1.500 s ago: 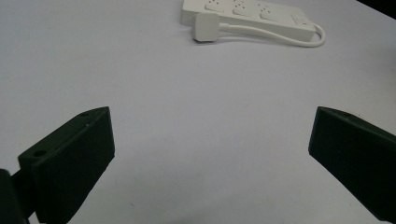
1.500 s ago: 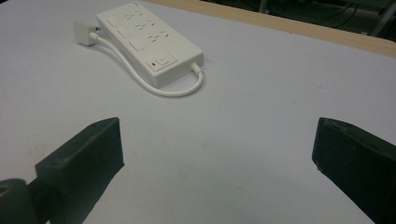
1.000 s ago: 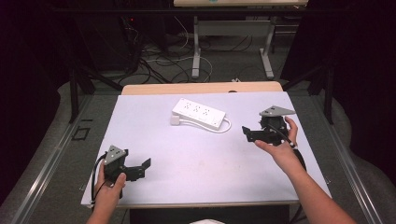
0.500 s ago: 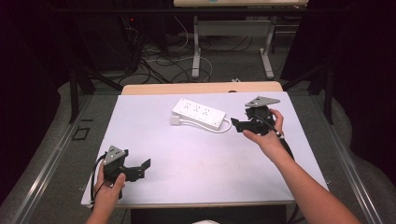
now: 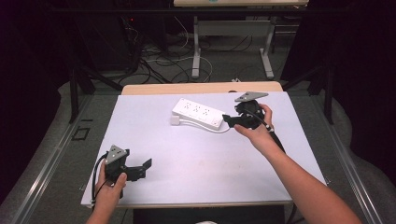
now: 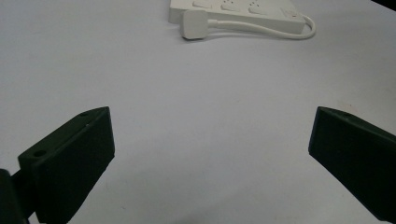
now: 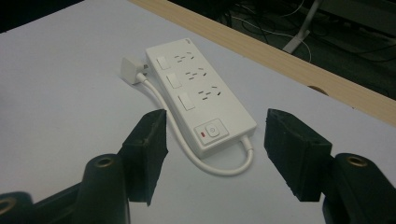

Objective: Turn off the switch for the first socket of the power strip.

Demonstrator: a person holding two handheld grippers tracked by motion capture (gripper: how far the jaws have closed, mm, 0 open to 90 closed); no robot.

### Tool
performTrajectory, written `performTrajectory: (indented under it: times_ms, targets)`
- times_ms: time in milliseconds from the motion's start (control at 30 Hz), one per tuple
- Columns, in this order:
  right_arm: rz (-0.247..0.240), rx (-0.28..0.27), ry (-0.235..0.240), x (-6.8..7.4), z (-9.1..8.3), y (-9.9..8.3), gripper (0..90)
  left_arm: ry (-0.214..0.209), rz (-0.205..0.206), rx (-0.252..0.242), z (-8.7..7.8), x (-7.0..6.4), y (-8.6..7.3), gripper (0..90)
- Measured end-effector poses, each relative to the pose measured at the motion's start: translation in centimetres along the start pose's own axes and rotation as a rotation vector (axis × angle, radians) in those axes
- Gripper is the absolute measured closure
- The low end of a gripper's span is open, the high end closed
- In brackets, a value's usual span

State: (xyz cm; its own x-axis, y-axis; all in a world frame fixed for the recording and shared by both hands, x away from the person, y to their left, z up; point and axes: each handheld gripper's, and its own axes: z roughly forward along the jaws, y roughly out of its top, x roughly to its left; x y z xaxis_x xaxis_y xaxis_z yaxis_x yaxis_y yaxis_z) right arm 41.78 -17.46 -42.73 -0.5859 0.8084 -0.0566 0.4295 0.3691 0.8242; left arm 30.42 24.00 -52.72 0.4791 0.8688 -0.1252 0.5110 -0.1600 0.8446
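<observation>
Just ahead of the right claw (image 7: 212,154), which gapes wide and empty, lies the white plastic three-socket power strip (image 7: 198,95) on the pale surface (image 5: 154,126), its switch end nearest and long axis running away. Well apart near the front edge, the left claw (image 5: 144,167) is likewise wide open and empty.

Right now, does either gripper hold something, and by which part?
Nothing is held. The right gripper is open, jaws apart at the switch end of the white power strip. The left gripper is open over bare table.
</observation>
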Motion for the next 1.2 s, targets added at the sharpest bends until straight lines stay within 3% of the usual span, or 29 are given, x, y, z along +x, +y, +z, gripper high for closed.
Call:
performTrajectory:
  times_ms: [233,367,600,933,1200]
  targets:
    - [0.028,-0.002,0.026,0.0,1.2,0.8,41.1,0.006,-0.002,-0.01,0.1,0.0,0.0,0.2]
    - [0.011,0.008,0.026,0.1,2.0,1.4,42.3,0.001,-0.002,-0.005,0.0,0.0,0.0,0.2]
    - [0.023,0.016,0.028,0.3,3.0,2.2,45.2,0.004,-0.005,-0.009,0.1,0.0,0.0,0.2]
    - [-0.01,0.041,0.051,0.8,4.9,3.3,48.7,0.002,0.0,-0.004,0.0,0.0,0.0,0.2]
    - [-0.044,0.071,0.054,2.1,7.3,4.4,50.8,0.017,-0.005,-0.01,-0.5,0.2,-0.2,0.2]
